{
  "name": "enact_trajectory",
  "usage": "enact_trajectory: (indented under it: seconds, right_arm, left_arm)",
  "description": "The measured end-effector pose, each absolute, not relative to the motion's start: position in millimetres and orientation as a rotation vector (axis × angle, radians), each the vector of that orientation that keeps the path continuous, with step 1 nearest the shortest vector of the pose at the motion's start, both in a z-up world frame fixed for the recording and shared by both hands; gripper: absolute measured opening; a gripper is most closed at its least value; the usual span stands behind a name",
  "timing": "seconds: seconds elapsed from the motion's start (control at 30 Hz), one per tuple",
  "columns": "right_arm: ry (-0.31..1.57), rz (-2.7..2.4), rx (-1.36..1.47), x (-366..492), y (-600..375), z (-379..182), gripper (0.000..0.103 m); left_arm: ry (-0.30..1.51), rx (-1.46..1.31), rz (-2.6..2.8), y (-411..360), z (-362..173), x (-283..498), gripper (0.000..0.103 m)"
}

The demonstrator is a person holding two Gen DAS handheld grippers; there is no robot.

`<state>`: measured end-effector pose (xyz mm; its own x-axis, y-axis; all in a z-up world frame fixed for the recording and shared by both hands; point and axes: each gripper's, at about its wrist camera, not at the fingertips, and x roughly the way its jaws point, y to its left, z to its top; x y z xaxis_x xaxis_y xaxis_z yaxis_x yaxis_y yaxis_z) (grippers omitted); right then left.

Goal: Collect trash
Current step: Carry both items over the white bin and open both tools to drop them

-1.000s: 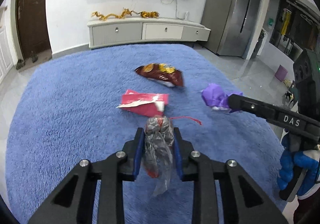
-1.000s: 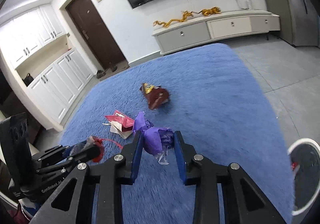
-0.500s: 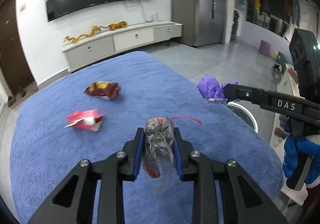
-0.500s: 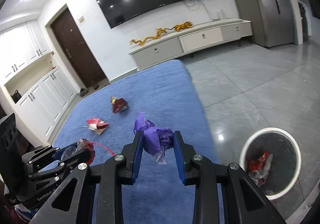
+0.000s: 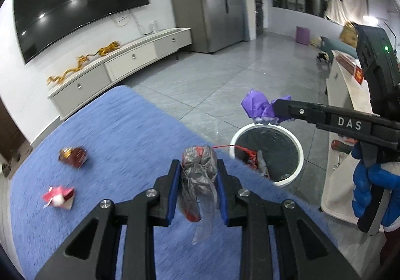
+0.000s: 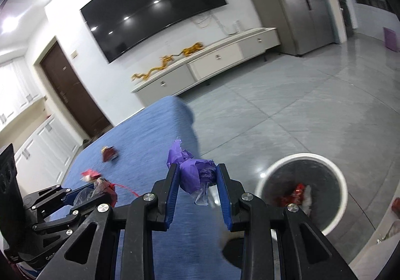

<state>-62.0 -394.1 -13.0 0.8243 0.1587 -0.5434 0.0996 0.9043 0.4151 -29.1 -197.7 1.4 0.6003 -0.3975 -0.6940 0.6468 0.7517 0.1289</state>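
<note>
left wrist view: left gripper (image 5: 197, 175) clamped on a crumpled grey-and-red wrapper (image 5: 198, 167), film tail dangling below the pads. white bin (image 5: 266, 152) ahead and right, beyond the rug edge; the right gripper's purple wad (image 5: 258, 106) hangs above its far rim. right wrist view: right gripper (image 6: 198, 183) pinched shut on the purple wrapper (image 6: 193, 173), bin (image 6: 303, 190) low to its right, not yet beneath. risk: releasing now drops it onto the floor; light film may cling or drift past the rim.
</note>
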Motion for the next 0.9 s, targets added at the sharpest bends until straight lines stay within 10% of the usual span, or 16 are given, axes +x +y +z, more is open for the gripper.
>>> enact_trajectory:
  seconds: [0.9]
  right_arm:
    - [0.743,-0.264,0.561,-56.7,-509.9,-89.2,0.028]
  left_arm:
    - [0.751,0.539,-0.789,-354.6,-45.6,6.0,0.025]
